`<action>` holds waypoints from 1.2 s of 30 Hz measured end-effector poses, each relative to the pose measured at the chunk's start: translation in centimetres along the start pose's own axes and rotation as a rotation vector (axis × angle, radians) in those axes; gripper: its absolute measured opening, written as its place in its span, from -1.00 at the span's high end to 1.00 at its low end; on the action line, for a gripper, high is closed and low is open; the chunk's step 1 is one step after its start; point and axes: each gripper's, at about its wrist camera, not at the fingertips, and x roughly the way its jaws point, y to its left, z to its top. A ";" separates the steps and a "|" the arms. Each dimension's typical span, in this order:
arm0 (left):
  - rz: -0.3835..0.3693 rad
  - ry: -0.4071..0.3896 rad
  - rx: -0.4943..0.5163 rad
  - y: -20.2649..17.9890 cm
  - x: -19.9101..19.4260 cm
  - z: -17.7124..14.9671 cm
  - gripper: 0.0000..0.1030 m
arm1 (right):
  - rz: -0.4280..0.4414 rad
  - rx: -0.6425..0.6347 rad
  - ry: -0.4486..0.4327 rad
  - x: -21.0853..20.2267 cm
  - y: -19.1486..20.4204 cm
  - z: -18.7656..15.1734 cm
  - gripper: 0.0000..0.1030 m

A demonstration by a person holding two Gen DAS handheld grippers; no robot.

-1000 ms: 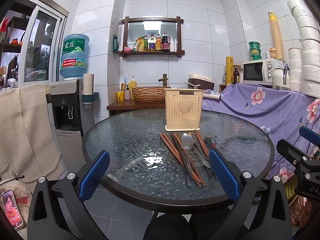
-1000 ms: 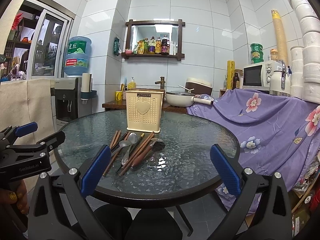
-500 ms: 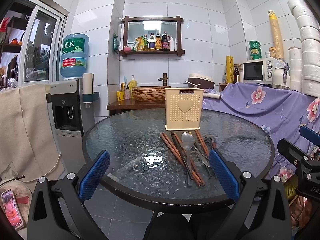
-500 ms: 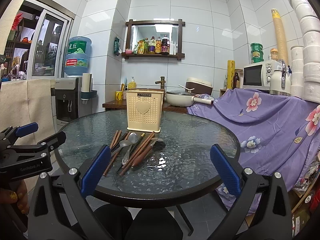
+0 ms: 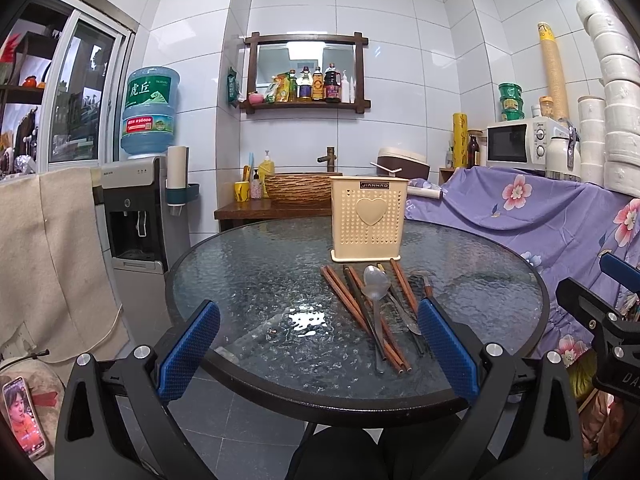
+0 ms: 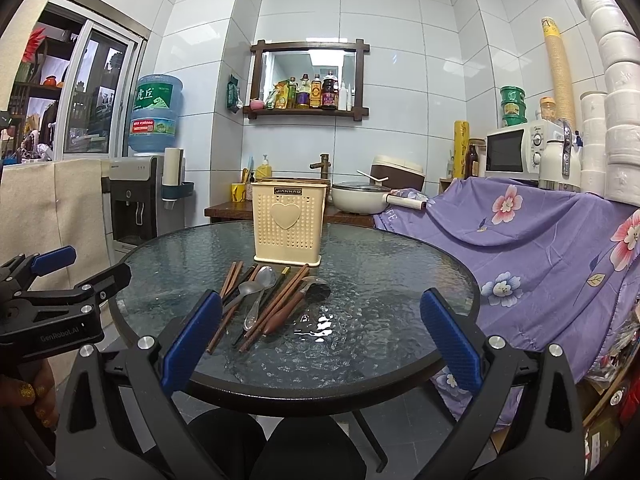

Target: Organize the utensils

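A small kitchen with white-tiled walls (image 5: 400, 8) and a grey tiled floor (image 5: 248, 432). A round glass-topped table (image 5: 256, 280) stands at centre. A wood-framed mirror shelf (image 5: 306, 72) carries bottles above a basin with a faucet (image 5: 330, 158). At left, a water dispenser (image 5: 134, 216) stands beside a sliding window (image 5: 80, 92); at right, a microwave (image 5: 516, 142) sits above a purple floral cloth (image 5: 560, 220).

bright, even indoor light; a ceiling lamp shows in the mirror (image 5: 306, 60) and glares white on the glass table (image 5: 308, 322). both views sharp, edges bent and ringed black by the fisheye.
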 end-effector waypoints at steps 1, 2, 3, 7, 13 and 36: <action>0.000 0.000 0.000 0.0 0.0 0.0 -0.89 | 0.000 0.000 0.001 0.0 0.0 0.0 -0.90; 0.000 -0.001 0.000 0.0 0.0 0.0 -0.89 | 0.000 0.001 0.000 0.0 0.0 0.0 -0.90; -0.001 -0.001 -0.001 0.0 0.0 0.0 -0.89 | 0.000 0.002 -0.001 0.0 0.0 0.0 -0.90; 0.000 -0.003 -0.002 0.1 0.0 -0.1 -0.89 | 0.000 0.003 -0.002 0.0 0.0 0.0 -0.90; -0.001 -0.002 -0.001 0.1 0.0 0.0 -0.89 | 0.000 0.004 -0.001 0.0 0.0 0.0 -0.90; -0.025 0.098 -0.011 0.8 2.1 0.2 -0.89 | 0.017 -0.020 0.049 1.8 0.4 0.6 -0.90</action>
